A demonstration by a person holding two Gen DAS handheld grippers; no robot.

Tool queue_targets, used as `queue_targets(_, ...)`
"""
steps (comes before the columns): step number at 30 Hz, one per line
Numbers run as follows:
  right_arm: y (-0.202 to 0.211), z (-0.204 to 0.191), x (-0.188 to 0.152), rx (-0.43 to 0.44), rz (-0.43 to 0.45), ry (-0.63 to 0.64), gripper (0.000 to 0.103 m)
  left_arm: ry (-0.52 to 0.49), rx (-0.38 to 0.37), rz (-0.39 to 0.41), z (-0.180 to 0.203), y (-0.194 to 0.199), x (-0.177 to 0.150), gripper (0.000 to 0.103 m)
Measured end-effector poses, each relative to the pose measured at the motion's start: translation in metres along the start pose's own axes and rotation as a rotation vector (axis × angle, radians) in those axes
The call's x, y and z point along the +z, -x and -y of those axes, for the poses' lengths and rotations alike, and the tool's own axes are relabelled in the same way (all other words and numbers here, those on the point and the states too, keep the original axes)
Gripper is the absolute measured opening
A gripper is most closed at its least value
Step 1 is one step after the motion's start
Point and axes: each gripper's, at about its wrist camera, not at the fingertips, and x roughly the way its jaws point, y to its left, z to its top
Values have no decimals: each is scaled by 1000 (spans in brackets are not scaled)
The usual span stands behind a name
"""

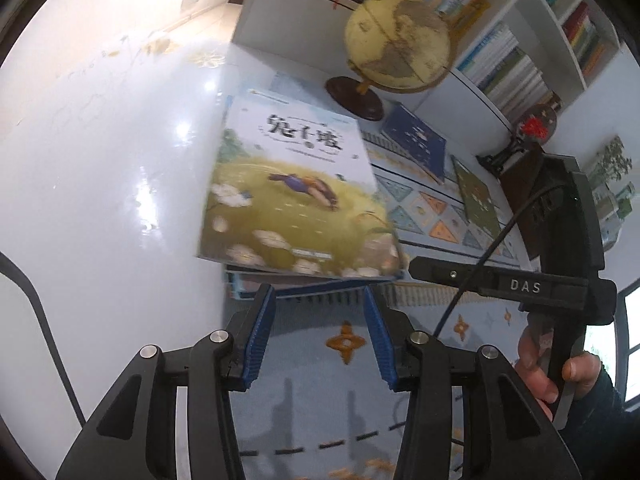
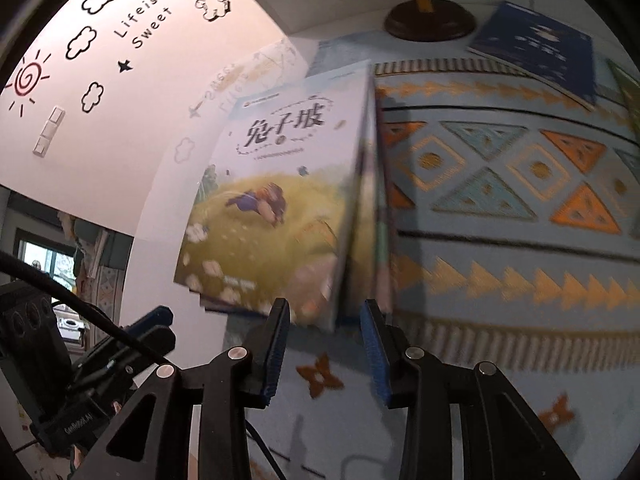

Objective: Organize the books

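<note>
A picture book with a yellow meadow cover (image 1: 296,196) stands tilted against the glossy white side panel (image 1: 120,184) on the patterned cloth. It also shows in the right wrist view (image 2: 280,208), with thin books (image 2: 372,200) leaning behind it. My left gripper (image 1: 320,300) is open, its blue pads just below the book's lower edge. My right gripper (image 2: 324,320) is open, its pads either side of the book's lower corner, not clamped. A dark blue book (image 1: 416,140) and a green book (image 1: 476,192) lie flat further back.
A yellow globe (image 1: 396,40) on a dark base stands behind the books. White bookshelves (image 1: 520,52) full of books fill the back right. A small red-and-black ornament (image 1: 516,140) sits at the cloth's far edge. The other gripper's body (image 1: 560,280) is at right.
</note>
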Motion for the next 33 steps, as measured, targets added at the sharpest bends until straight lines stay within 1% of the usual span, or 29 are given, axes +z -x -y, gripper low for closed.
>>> queue_targets(2,13,8,-10,-21,12,-7,46,-18,-10,1,13,-1,0,43)
queue_targets(3,20,11,-15,-29,23,-10,53,-27,-17,5,22,-1,-1,44)
queue_targets(5,32,19,-26,-42,39,-10,54,-41,-32,3,41,-4,-3,50)
queue_targets(6,39,23,-32,-50,42,-1,54,-51,-35,2,55,-7,-5,59)
queue_targets(7,47,24,-39,-80,48,21,54,-58,-36,5,67,-8,-6,69)
queue_targets(9,64,26,-56,-159,70,75,53,-81,-49,16,89,-11,-9,70)
queue_targets(10,73,31,-64,-188,80,97,53,-114,-32,18,108,-14,-10,70)
queue_targets(12,92,40,-81,-239,103,128,54,-232,21,29,155,-20,-17,70)
queue_targets(14,112,56,-101,-304,133,143,55,-319,42,50,194,-23,-26,70)
queue_targets(15,123,68,-112,-337,145,142,55,-352,35,55,216,-26,-32,71)
queue_targets(16,136,85,-125,-373,154,137,55,-375,12,49,244,-31,-41,73)
queue_targets(17,146,99,-136,-391,159,129,55,-384,4,44,258,-35,-46,74)
queue_targets(19,173,137,-161,-399,171,87,55,-400,-13,38,301,-44,-68,76)
queue_targets(21,201,171,-185,-394,187,42,55,-390,-38,19,338,-56,-90,76)
queue_targets(23,237,206,-209,-367,219,5,55,-381,-37,7,364,-67,-104,76)
queue_targets(25,268,234,-222,-361,235,-2,55,-384,-32,1,396,-79,-115,76)
queue_targets(28,313,262,-223,-406,286,46,56,-379,-9,25,437,-88,-120,76)
queue_targets(29,326,272,-221,-415,302,37,58,-373,-4,32,446,-90,-120,76)
queue_targets(30,336,280,-219,-411,313,18,61,-359,3,40,458,-92,-117,76)
queue_targets(31,349,296,-216,-381,332,-23,64,-344,11,46,465,-95,-113,76)
queue_targets(33,364,316,-212,-310,357,-69,64,-324,33,57,474,-102,-108,76)
